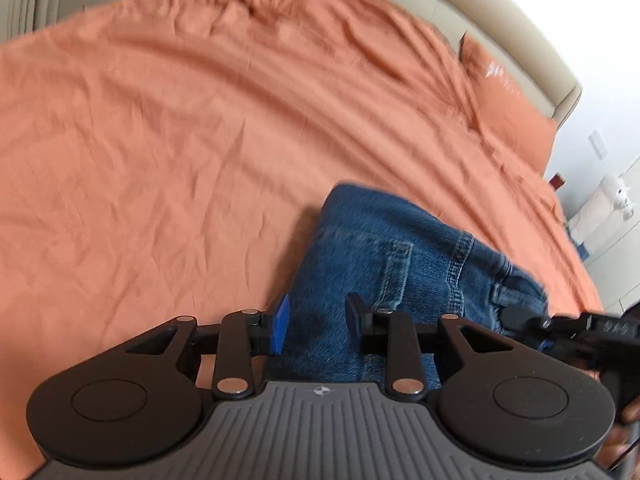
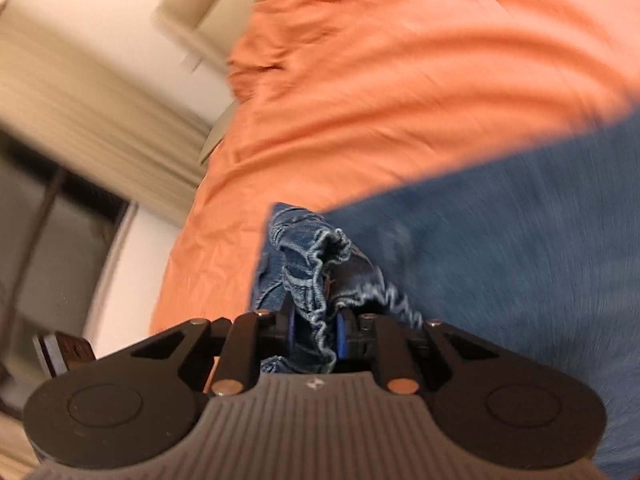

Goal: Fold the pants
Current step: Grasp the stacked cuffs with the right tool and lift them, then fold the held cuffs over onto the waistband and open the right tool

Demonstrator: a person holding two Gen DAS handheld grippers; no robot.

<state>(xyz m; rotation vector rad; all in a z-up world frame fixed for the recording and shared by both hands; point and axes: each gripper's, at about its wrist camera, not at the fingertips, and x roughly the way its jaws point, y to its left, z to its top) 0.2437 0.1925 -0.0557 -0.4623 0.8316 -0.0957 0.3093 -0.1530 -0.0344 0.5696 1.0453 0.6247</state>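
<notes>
Blue jeans point(image 1: 380, 248) lie folded on an orange bed sheet point(image 1: 160, 140), back pocket facing up. My left gripper point(image 1: 316, 318) sits at their near left edge. Denim fills the gap between its blue pads point(image 1: 282, 320), and the left pad lines up with the fabric's edge. It looks shut on that thick layer. In the right wrist view my right gripper point(image 2: 316, 332) is shut on the bunched waistband point(image 2: 320, 248), and the rest of the jeans point(image 2: 500, 240) spreads blurred to the right. The right gripper's finger point(image 1: 560, 322) also shows at the jeans' right corner in the left wrist view.
The sheet point(image 2: 400, 60) covers the whole bed. A beige headboard point(image 1: 500, 20) runs behind an orange pillow point(image 1: 508, 108). A white dresser with a plush toy point(image 1: 618, 196) stands at the right. Curtains point(image 2: 100, 120) hang beyond the bed's far edge. A hand point(image 1: 628, 420) shows low right.
</notes>
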